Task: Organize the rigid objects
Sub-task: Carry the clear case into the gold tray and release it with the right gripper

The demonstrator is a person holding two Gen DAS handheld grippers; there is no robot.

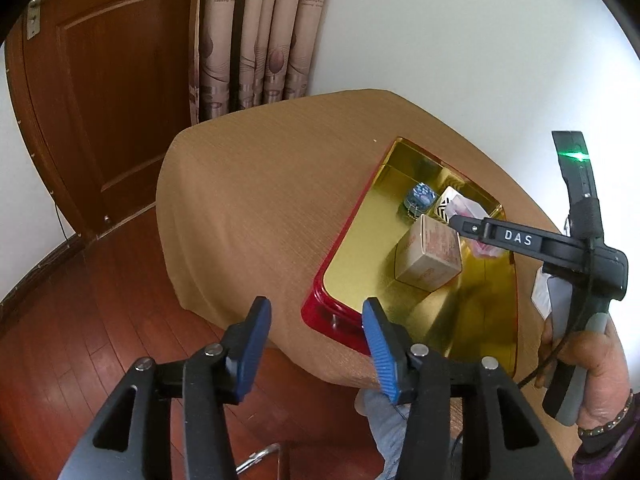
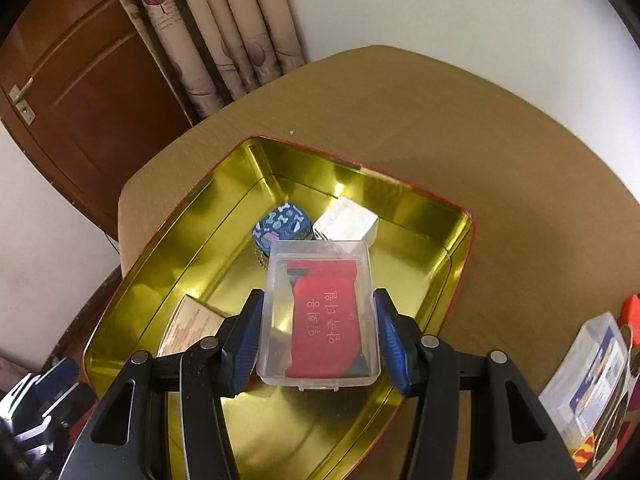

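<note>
a brown wooden door [image 1: 100, 120] is seen far left, with patterned curtains [image 1: 256, 32] just beside it on the right. nearer in, the left tool [image 1: 316, 344] is held over the near-left edge of the tabletop [image 1: 248, 200], blue pads standing apart and nothing gripped between them.

right of that, a red tin tray [image 2: 192, 216] with a shiny gold inside is sat on the tabletop. in its near-left part a tan cardboard box [image 1: 430, 258] is laid. at the far end a small blue patterned tin [image 2: 282, 226] is found, and a white box [image 2: 346, 224] is touching or just about touching it on the right.

over the middle of the tray, a clear plastic case [image 2: 320, 312] with a red packet inside is clamped by the right tool [image 2: 318, 338], one blue pad pressed on each long side. whether the case is resting on the tray floor or held just above it can't be told. from the left wrist view, the right tool's handle is seen gripped by a hand [image 1: 592, 368] with a beaded bracelet.

far right, near the tabletop edge, another clear plastic box [image 2: 592, 380] with a blue label is left outside the tray, something orange just behind it.
</note>
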